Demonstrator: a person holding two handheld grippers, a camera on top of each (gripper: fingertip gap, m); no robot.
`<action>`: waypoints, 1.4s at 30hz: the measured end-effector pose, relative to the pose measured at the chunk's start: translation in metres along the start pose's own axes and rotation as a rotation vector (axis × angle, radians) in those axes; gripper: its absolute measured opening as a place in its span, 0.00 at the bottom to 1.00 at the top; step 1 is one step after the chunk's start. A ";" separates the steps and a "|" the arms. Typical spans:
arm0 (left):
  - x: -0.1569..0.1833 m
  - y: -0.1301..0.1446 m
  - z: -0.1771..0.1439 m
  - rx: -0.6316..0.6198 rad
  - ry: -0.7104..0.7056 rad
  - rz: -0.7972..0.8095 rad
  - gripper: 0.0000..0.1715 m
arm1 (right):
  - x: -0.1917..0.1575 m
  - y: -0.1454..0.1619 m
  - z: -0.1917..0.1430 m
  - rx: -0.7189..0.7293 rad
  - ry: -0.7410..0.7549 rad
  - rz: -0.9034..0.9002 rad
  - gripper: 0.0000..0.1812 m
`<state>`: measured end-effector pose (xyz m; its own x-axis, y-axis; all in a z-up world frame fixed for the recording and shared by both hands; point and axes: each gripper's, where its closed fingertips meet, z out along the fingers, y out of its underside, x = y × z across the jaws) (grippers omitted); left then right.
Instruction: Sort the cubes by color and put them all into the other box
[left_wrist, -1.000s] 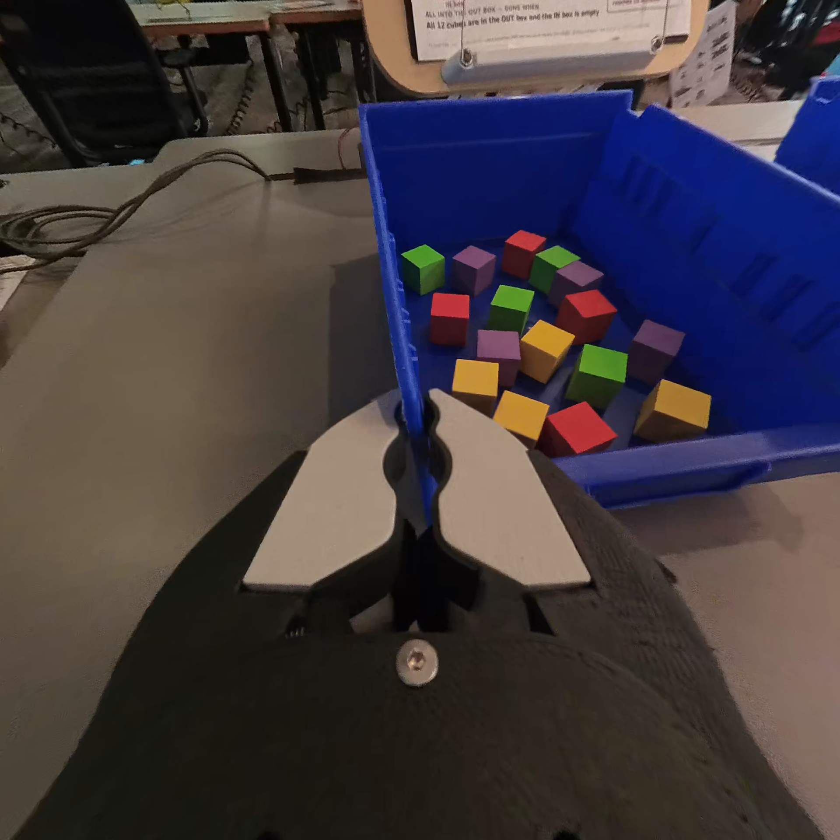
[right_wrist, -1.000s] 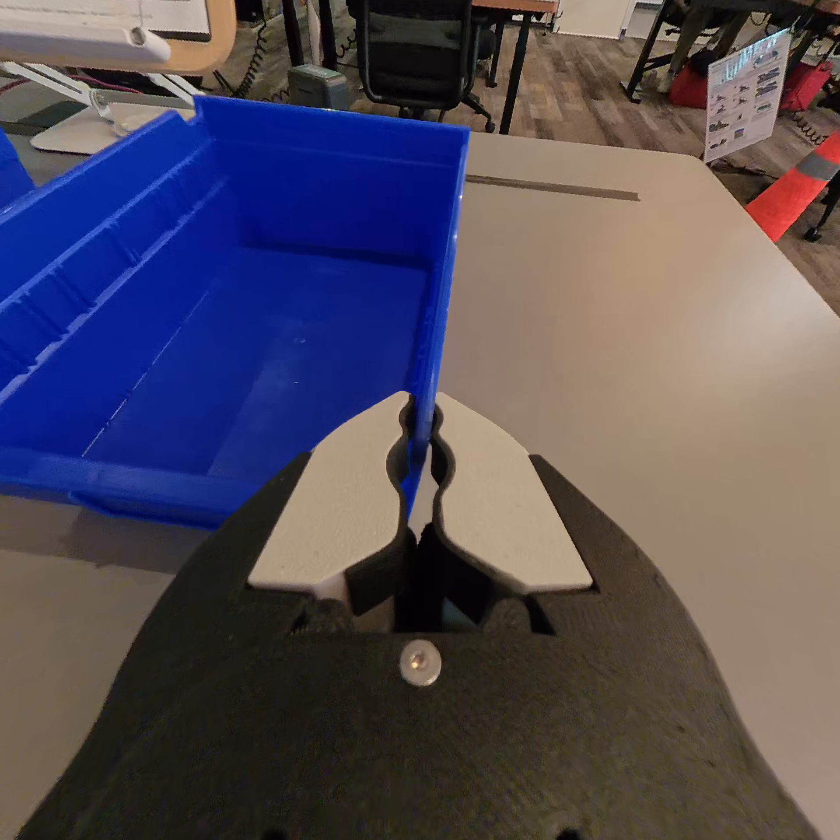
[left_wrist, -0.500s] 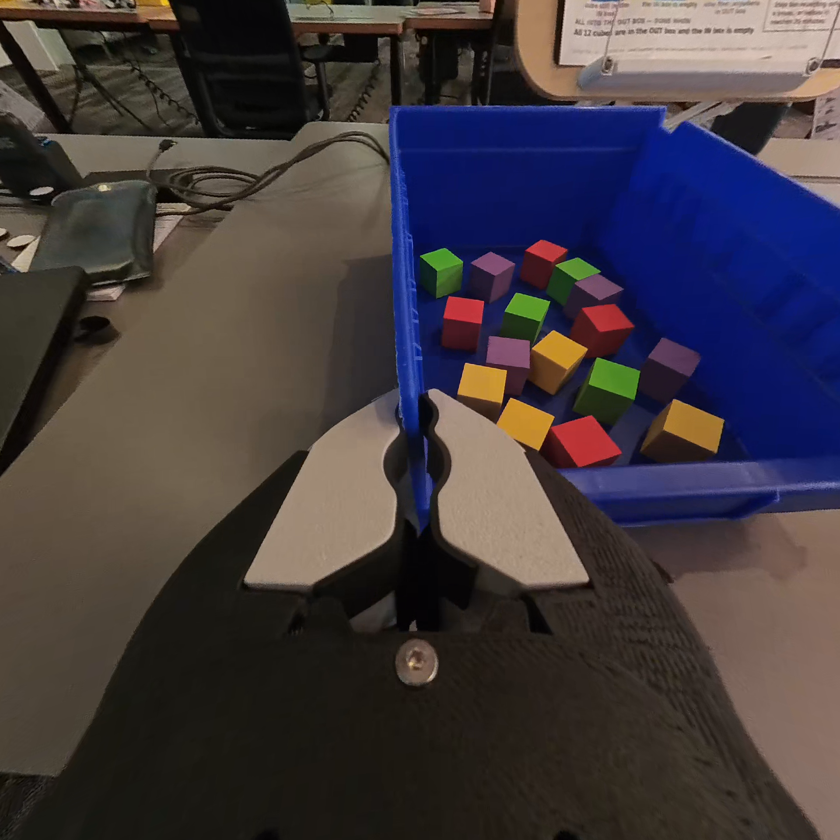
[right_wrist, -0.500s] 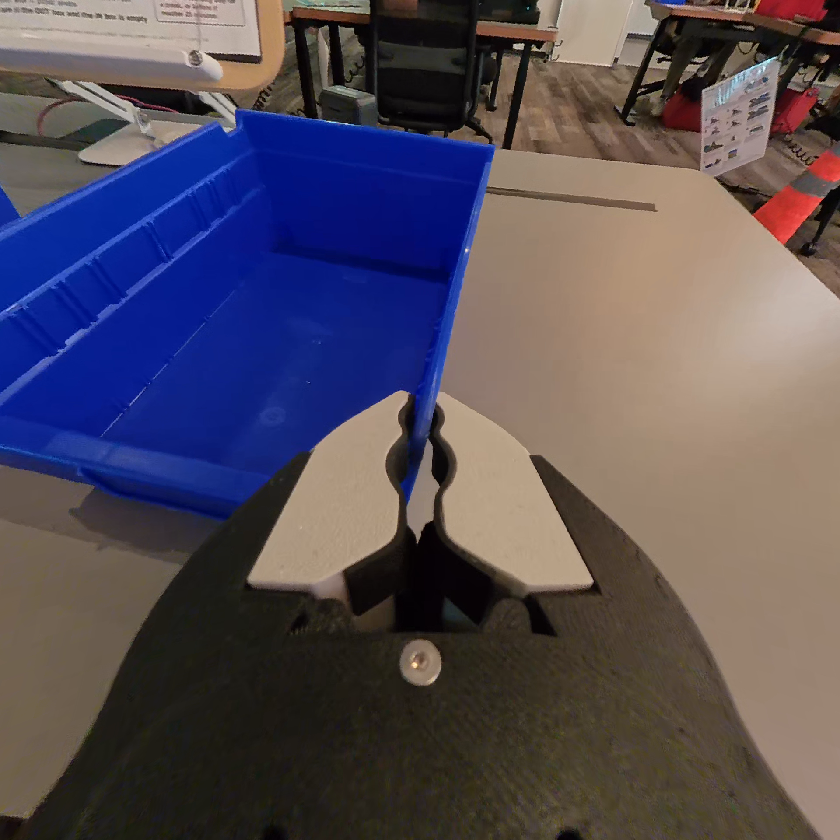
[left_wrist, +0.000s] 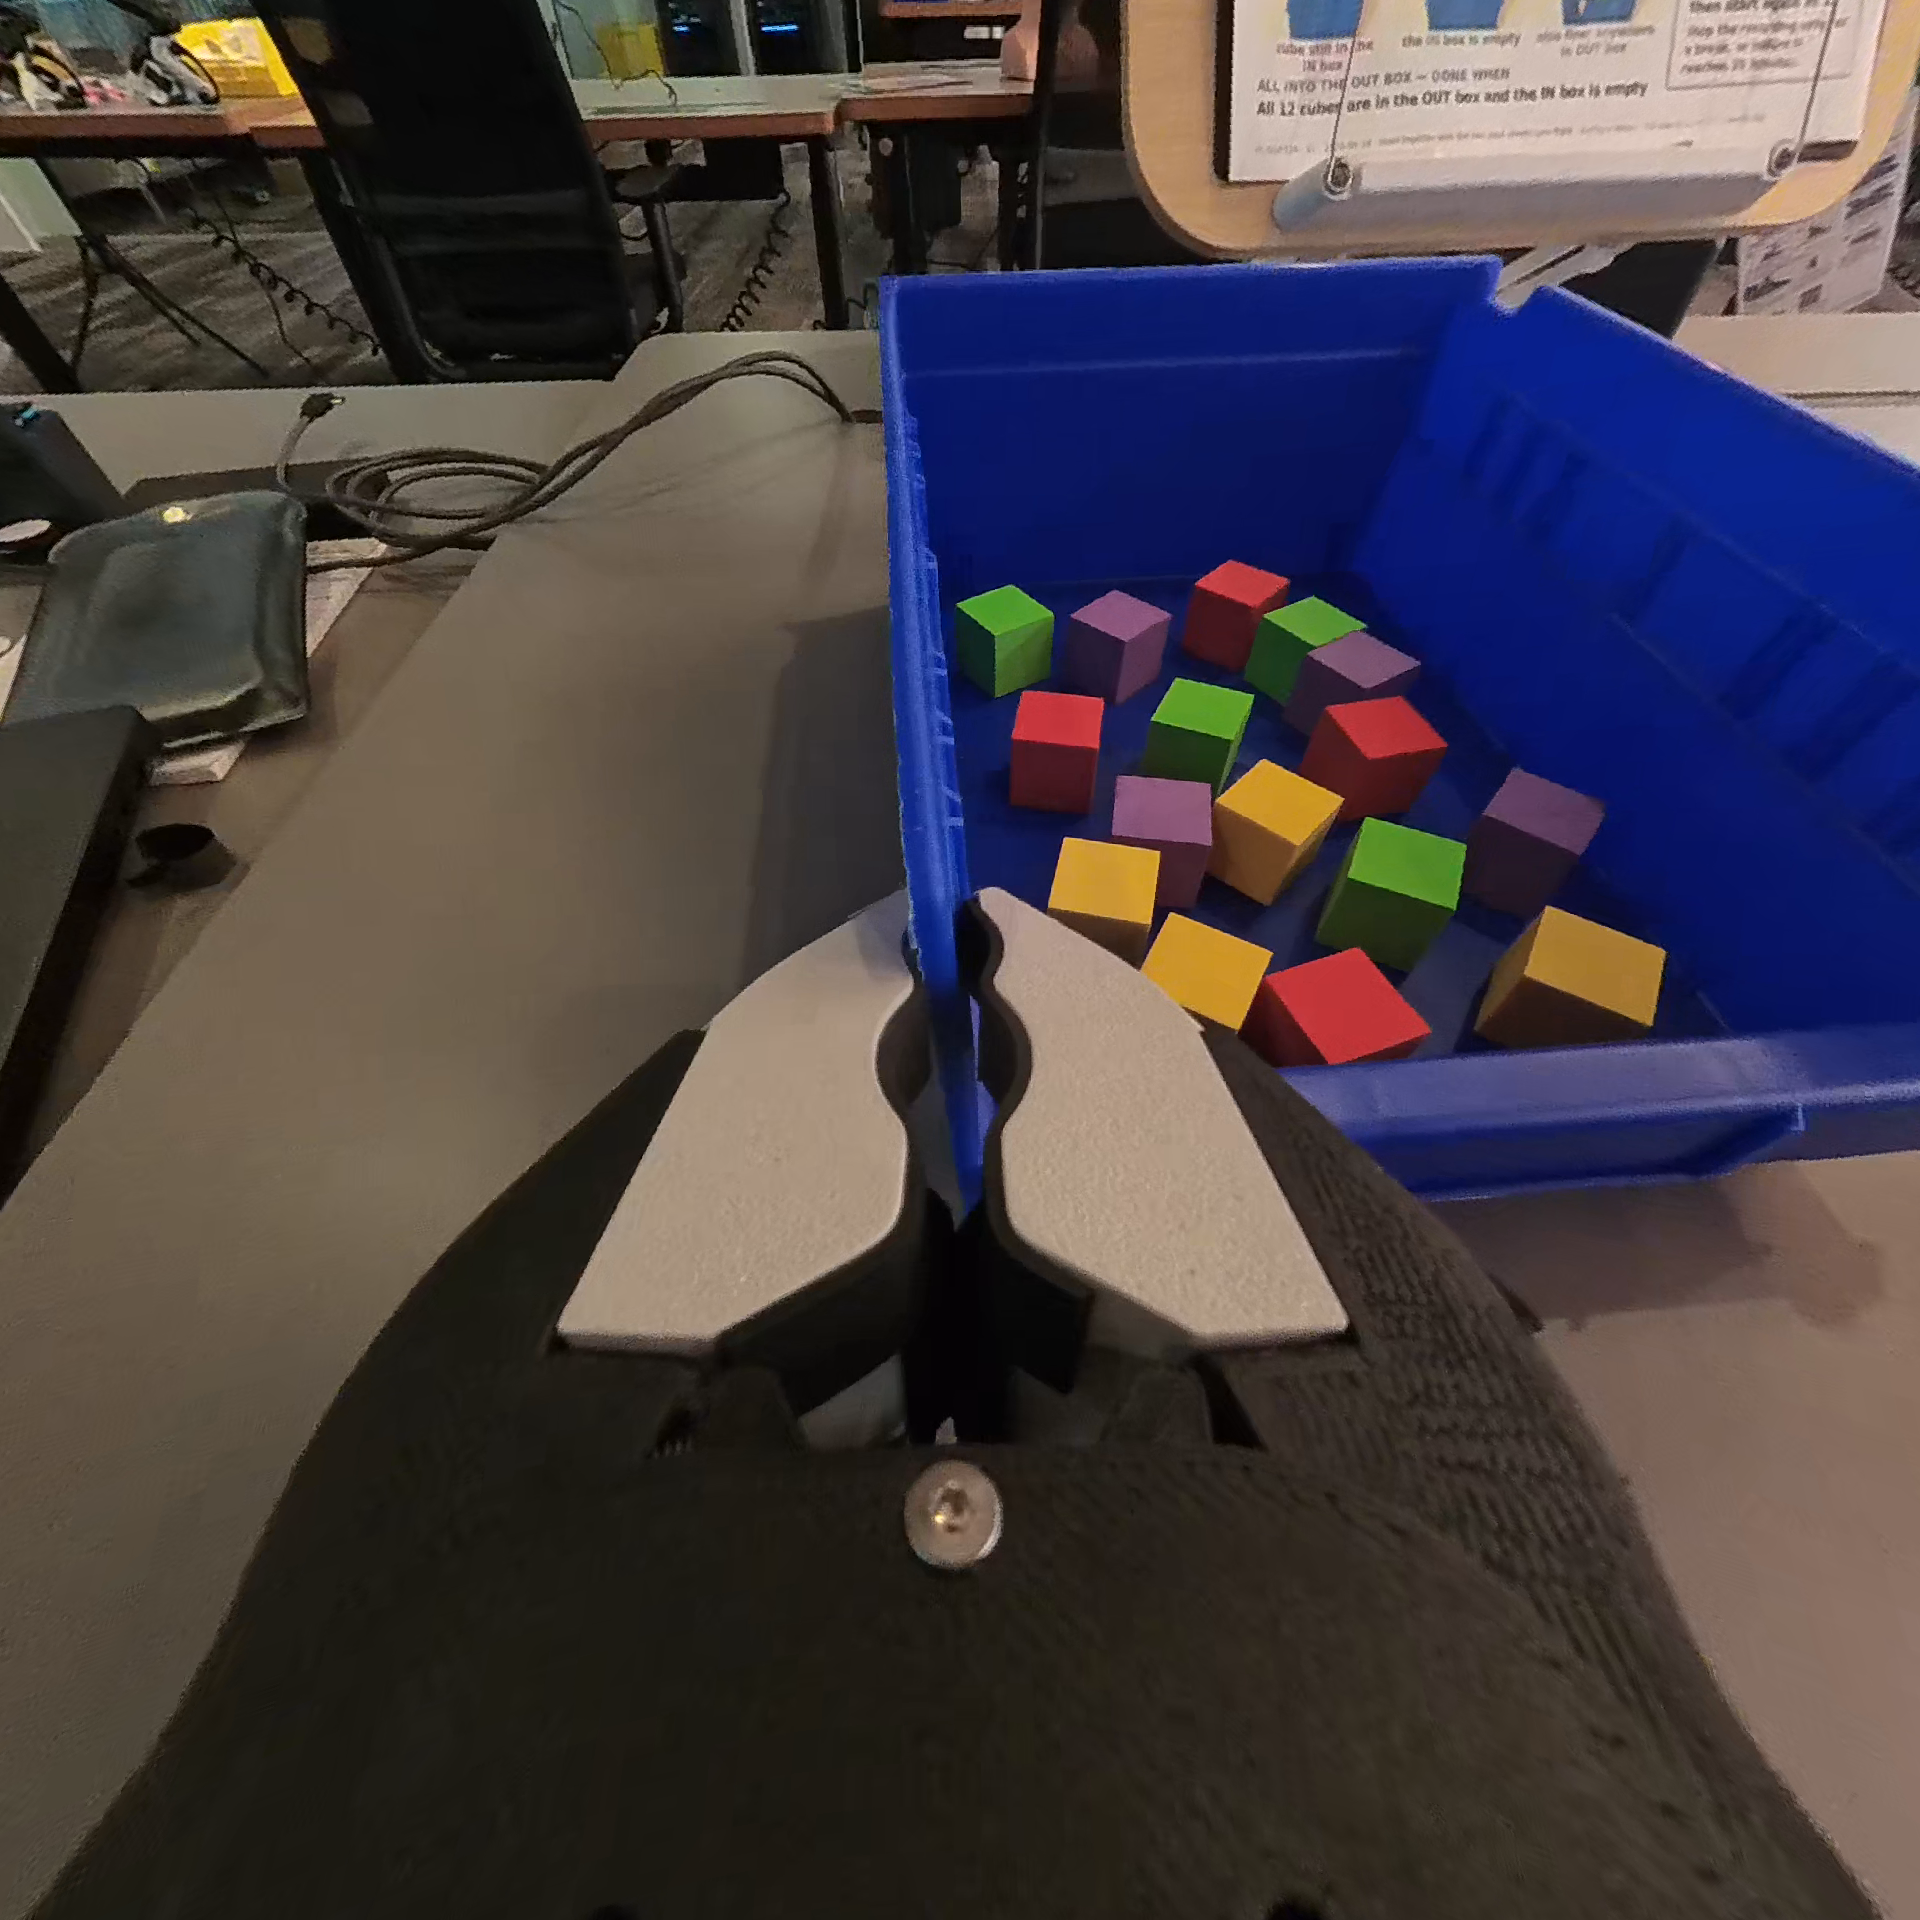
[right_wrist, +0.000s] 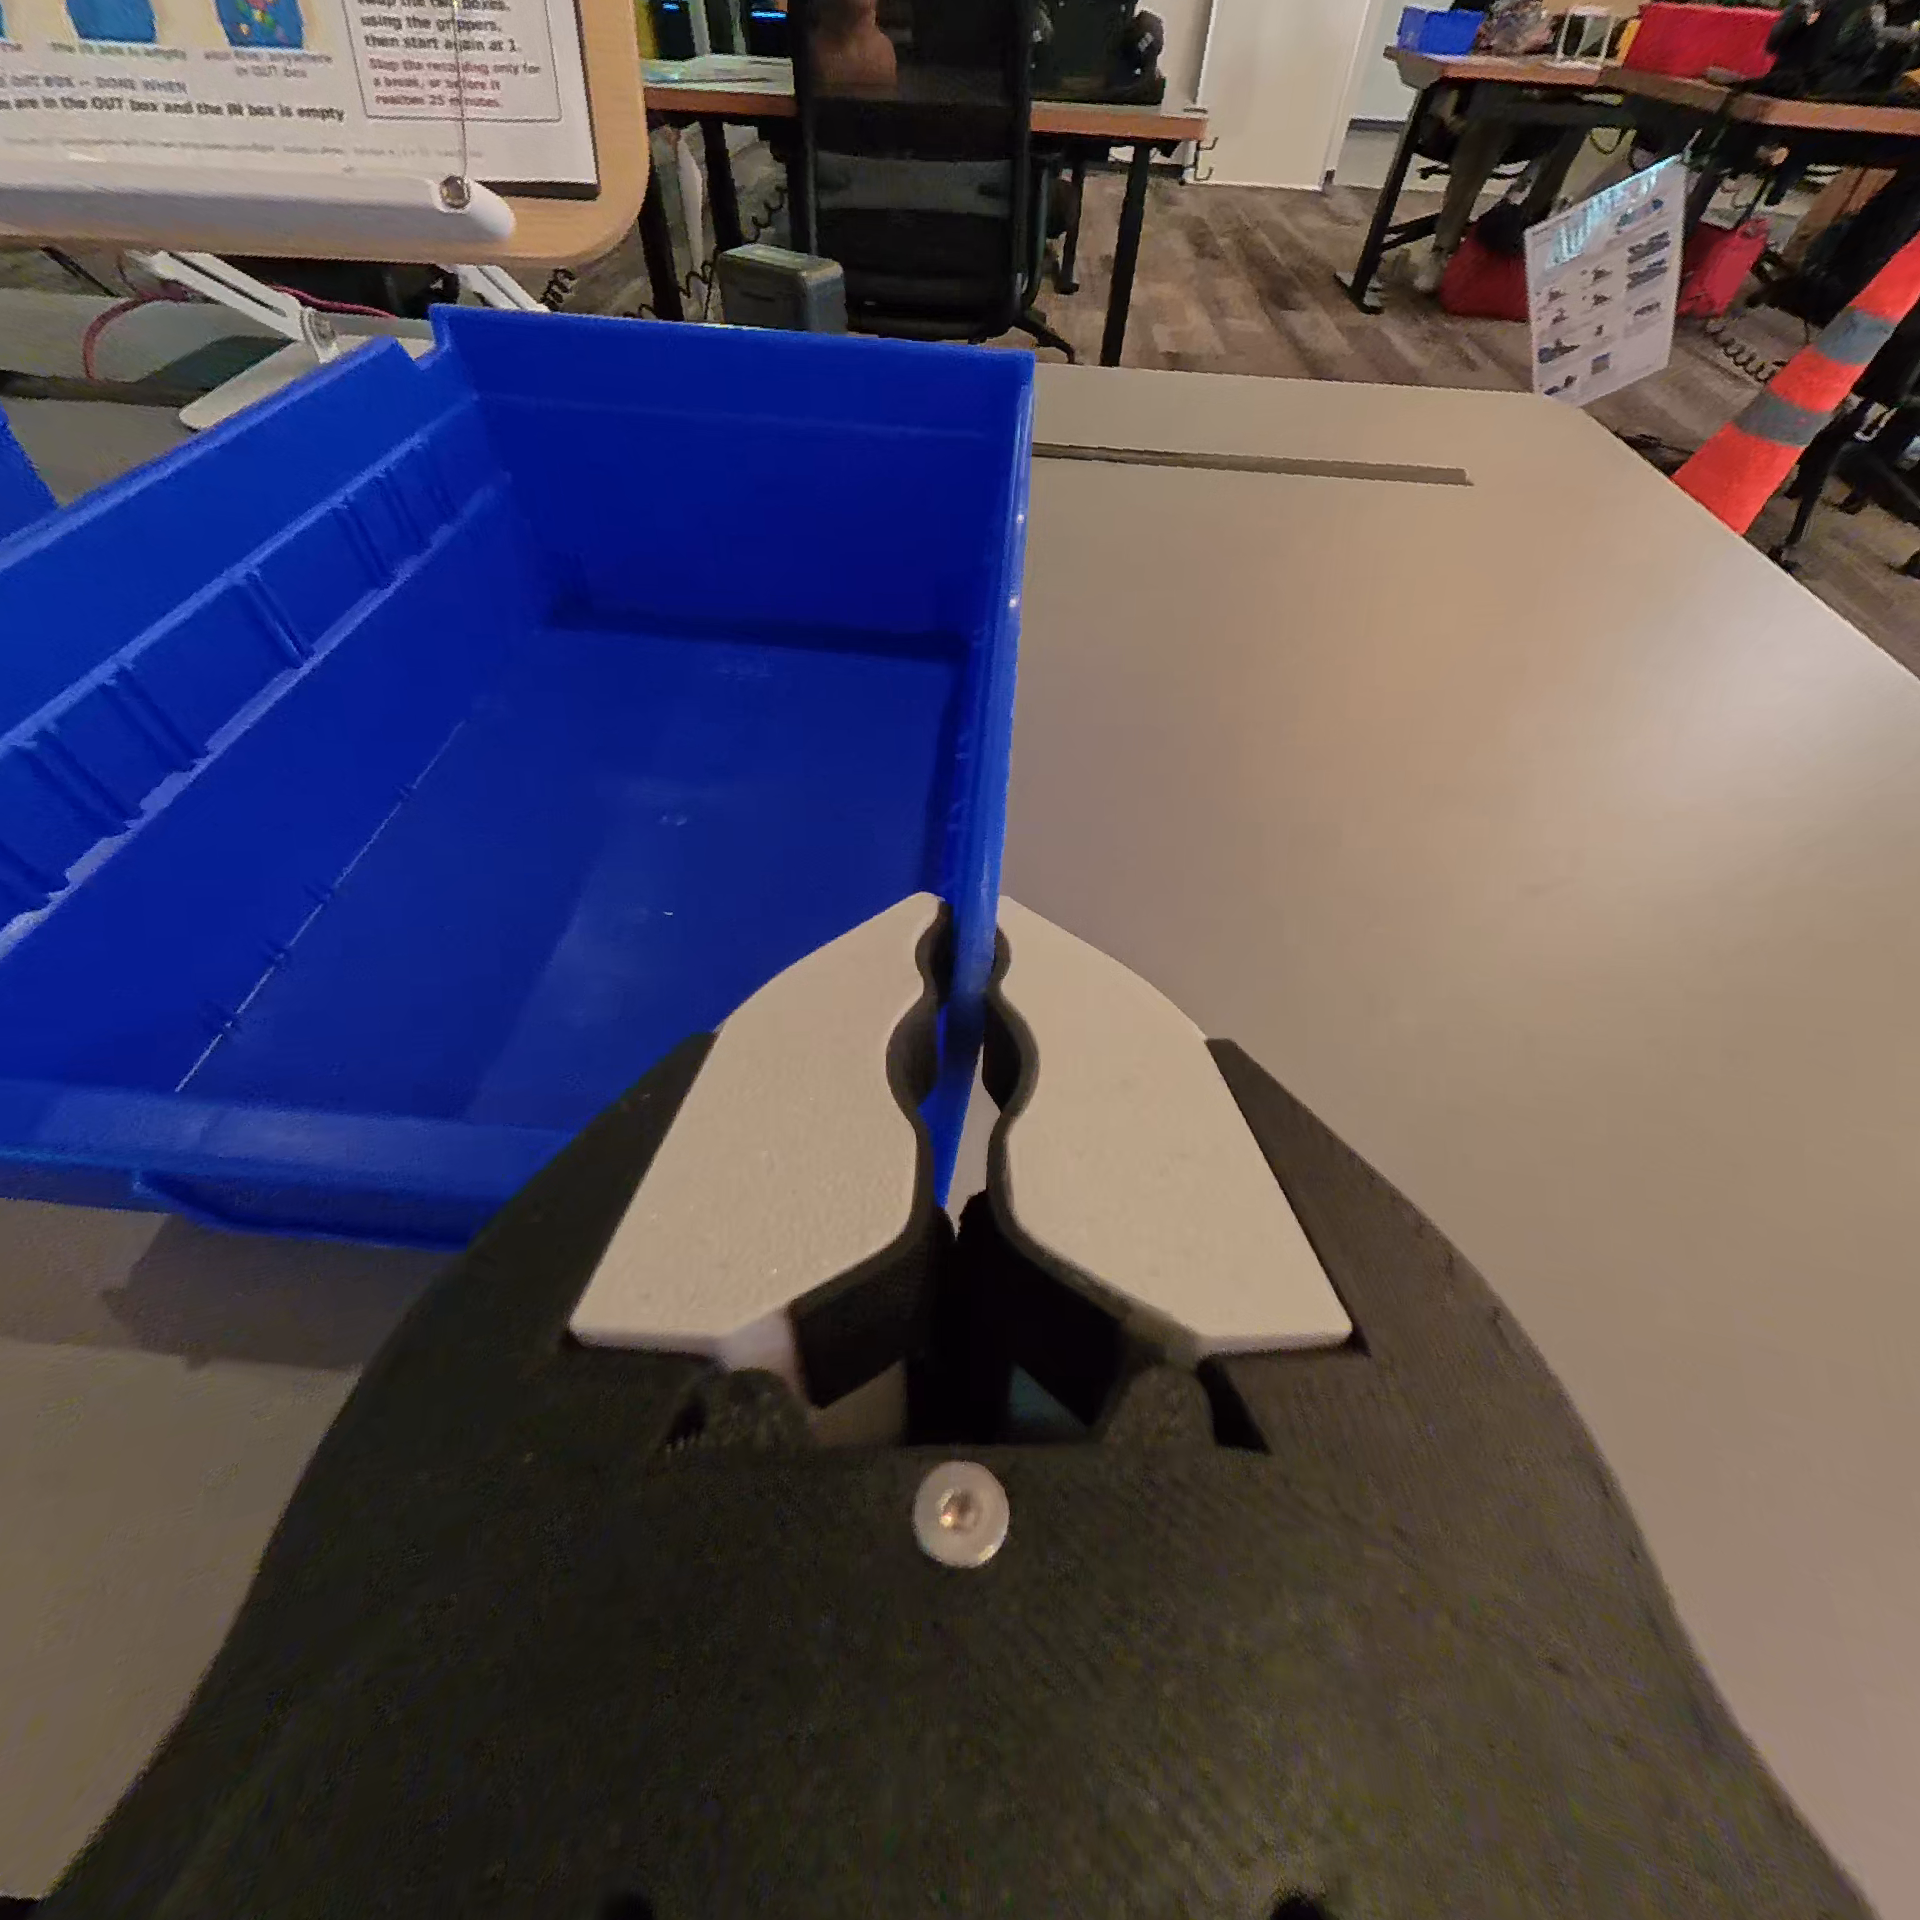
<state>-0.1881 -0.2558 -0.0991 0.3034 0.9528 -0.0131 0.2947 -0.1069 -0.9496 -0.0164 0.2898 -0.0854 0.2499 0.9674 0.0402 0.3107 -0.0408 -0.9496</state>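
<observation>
Grip on both sides, that's where I am right now. My left gripper (left_wrist: 940, 920) is clenched on the left side wall of the blue bin with cubes (left_wrist: 1195, 416), near its front corner, one finger outside and one inside. Behind that wall sit the coloured cubes (left_wrist: 1273, 826), red, green, purple and yellow, scattered loose across the bin floor; the nearest yellow one lies just beside my inner finger. My right gripper (right_wrist: 968, 914) is clamped the same way on the right side wall of the empty blue bin (right_wrist: 727, 488), again close to the front corner.

Compared with a second ago, the holds themselves match: same walls, same pinch points, cubes in the same layout. What differs is the surroundings. In the left wrist view more of the desk to the left has come in, with a dark pouch (left_wrist: 177, 613) and a bundle of cables (left_wrist: 499, 478) now showing, and the clipboard stand (left_wrist: 1507, 208) rides higher above the bin. In the right wrist view the empty bin has swung so I see deeper along its floor, and the grey table (right_wrist: 1455, 831) spreads wide to the right, an orange cone (right_wrist: 1797, 405) at its far edge.
</observation>
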 end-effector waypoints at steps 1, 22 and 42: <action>0.000 0.000 0.001 -0.004 0.009 -0.003 0.02 | 0.000 0.000 0.000 0.000 0.006 0.000 0.02; -0.003 0.003 -0.008 -0.009 0.056 -0.002 0.02 | 0.010 -0.003 0.008 0.017 0.034 0.027 0.02; -0.002 -0.053 -0.047 0.150 0.078 0.089 0.40 | 0.042 -0.043 -0.034 0.150 0.065 -0.018 0.27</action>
<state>-0.1613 -0.2653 -0.0337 0.3932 0.9160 -0.0799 0.1276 -0.1404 -0.9818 0.0117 0.3237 -0.0320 0.3057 0.9493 0.0733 0.1766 0.0191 -0.9841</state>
